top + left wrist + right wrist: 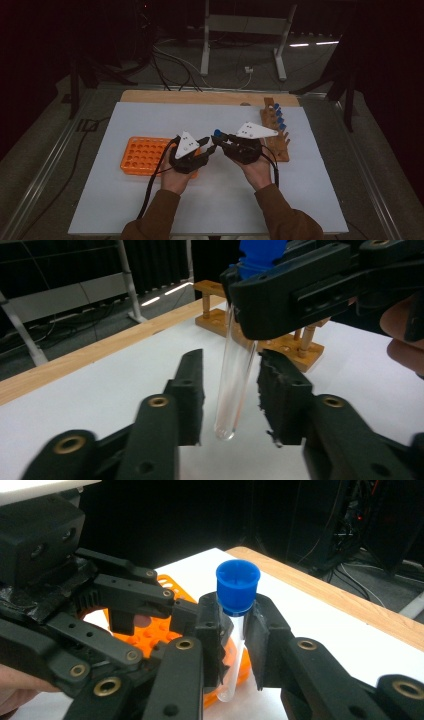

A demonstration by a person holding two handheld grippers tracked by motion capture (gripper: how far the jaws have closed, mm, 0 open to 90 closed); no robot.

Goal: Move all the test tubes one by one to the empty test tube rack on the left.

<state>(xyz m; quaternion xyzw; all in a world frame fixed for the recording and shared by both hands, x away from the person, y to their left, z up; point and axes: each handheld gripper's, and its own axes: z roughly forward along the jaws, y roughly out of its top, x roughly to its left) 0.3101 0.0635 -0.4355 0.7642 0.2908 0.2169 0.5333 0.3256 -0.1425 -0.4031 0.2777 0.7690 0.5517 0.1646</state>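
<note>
Clear glass test tube [239, 645] with a blue screw cap [238, 587], one in number, stood nearly upright above the white table sheet [150, 210], its long axis vertical, cap up and rounded bottom down. One hand-held gripper sat in each of the person's two hands, meeting near the middle of the table. The right gripper [239, 630] was pinching the tube just under the cap, its two black jaws pressed against the glass from either side, and the right hand [257, 170] held it angled toward the left. The left gripper [230, 385] reached in from the opposite side with its jaws flanking the lower part of the tube [235, 385]; a narrow gap showed on both sides, so the pads were not pressing on the glass. The left hand [175, 177] cupped that gripper from below. One orange plastic rack [140, 155] with rows of round holes lay on the sheet just left of the grippers. One wooden rack [275, 127] stood at the right, holding four more blue-capped tubes [278, 114].
</note>
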